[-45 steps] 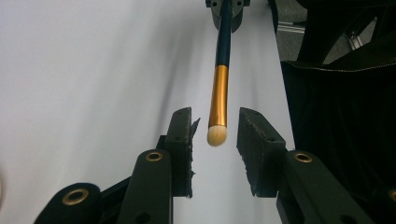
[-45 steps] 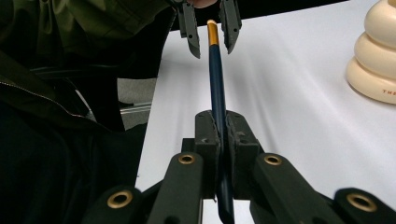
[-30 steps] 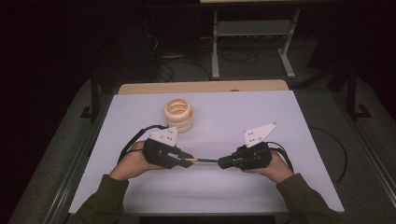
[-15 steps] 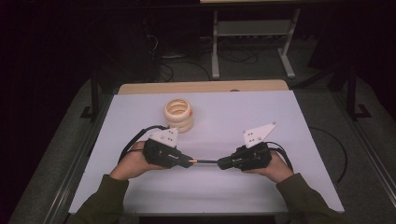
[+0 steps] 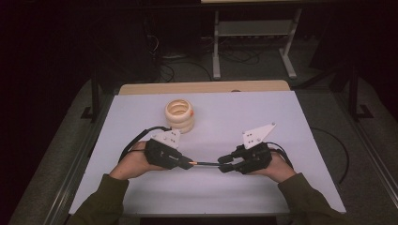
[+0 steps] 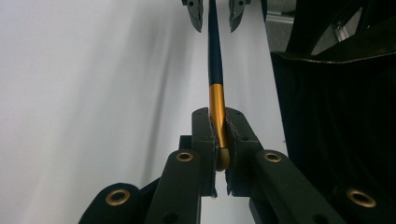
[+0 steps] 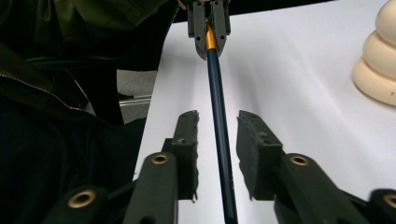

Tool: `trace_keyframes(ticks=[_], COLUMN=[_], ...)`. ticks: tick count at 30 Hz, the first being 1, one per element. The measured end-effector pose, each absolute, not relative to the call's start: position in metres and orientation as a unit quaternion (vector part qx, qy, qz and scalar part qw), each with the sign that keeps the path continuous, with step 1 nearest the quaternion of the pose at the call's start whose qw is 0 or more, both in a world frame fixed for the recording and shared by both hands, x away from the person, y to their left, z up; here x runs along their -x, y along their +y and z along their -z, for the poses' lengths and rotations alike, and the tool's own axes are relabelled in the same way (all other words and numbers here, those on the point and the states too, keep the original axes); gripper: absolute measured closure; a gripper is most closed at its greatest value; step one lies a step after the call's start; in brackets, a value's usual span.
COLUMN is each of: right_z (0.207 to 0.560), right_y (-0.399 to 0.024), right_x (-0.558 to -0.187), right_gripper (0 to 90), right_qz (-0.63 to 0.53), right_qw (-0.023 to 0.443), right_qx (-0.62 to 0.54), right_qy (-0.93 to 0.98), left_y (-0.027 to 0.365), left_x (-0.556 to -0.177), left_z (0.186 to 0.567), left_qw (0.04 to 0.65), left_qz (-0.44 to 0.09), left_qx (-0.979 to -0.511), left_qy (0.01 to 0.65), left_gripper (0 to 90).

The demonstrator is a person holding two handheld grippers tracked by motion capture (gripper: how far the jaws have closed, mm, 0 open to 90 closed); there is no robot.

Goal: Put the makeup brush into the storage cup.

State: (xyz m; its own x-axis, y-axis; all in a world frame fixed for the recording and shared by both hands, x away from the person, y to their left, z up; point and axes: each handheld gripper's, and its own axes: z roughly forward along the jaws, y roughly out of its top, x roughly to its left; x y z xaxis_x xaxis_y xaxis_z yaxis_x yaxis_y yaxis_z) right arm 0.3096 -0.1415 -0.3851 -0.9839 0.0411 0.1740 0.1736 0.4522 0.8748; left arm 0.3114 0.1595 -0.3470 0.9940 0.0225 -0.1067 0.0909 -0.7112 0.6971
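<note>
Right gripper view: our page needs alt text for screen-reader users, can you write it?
A dark blue pen runs between the right gripper's open jaws, which have just been opening, to the left gripper, clamped on its gold end. A cream ringed holder stands on the white table.

Looks like a lab or test rig, not a home. White sheet-covered table [image 5: 281, 117] w/ wooden edge at the far side, set alone on grey carpet [image 5: 61, 154]. Dark backdrop all round. Metal-framed stand [image 5: 253, 33] behind, loose cables [image 5: 178, 65] on the floor by it. Cabled hand-held grippers w/ marker plates, i.e. recording setup.
</note>
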Motion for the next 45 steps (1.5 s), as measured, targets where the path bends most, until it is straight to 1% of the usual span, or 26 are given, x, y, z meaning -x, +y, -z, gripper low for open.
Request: trace_keyframes(ticks=[6,11,23,24,27,29,30,32,45], right_z=[0.383,0.383,0.388,0.389,0.391,0.392,0.392,0.393,0.393], right_y=[-0.135,-0.127,-0.106,-0.105,-0.102,-0.101,-0.101,-0.101,-0.102], right_x=[-0.312,-0.313,-0.315,-0.316,-0.315,-0.315,-0.315,-0.315,-0.316], right_gripper=[65.5,65.8,70.1,70.8,73.1,76.4,76.4,80.7,83.1], right_qz=[0.503,0.493,0.461,0.458,0.454,0.45,0.45,0.449,0.447], right_qw=[0.057,0.055,0.06,0.054,0.054,0.054,0.054,0.056,0.061], right_qx=[0.059,0.046,0.036,0.029,0.026,0.027,0.027,0.026,0.031], right_qy=[-0.86,-0.867,-0.885,-0.887,-0.889,-0.891,-0.891,-0.891,-0.892], left_y=[0.153,0.147,0.139,0.139,0.138,0.137,0.137,0.137,0.138], left_x=[-0.313,-0.314,-0.315,-0.315,-0.315,-0.315,-0.315,-0.315,-0.315], left_z=[0.344,0.342,0.343,0.343,0.344,0.344,0.344,0.344,0.345], left_qw=[0.342,0.33,0.302,0.3,0.298,0.297,0.297,0.297,0.307], left_qz=[0.044,0.045,0.046,0.045,0.046,0.047,0.047,0.048,0.049], left_qx=[-0.938,-0.943,-0.952,-0.953,-0.954,-0.954,-0.954,-0.954,-0.95], left_qy=[0.022,0.019,0.008,0.005,0.005,0.006,0.006,0.005,0.004], left_gripper=[84.1,84.1,84.2,84.2,84.1,84.2,84.2,84.1,83.3])
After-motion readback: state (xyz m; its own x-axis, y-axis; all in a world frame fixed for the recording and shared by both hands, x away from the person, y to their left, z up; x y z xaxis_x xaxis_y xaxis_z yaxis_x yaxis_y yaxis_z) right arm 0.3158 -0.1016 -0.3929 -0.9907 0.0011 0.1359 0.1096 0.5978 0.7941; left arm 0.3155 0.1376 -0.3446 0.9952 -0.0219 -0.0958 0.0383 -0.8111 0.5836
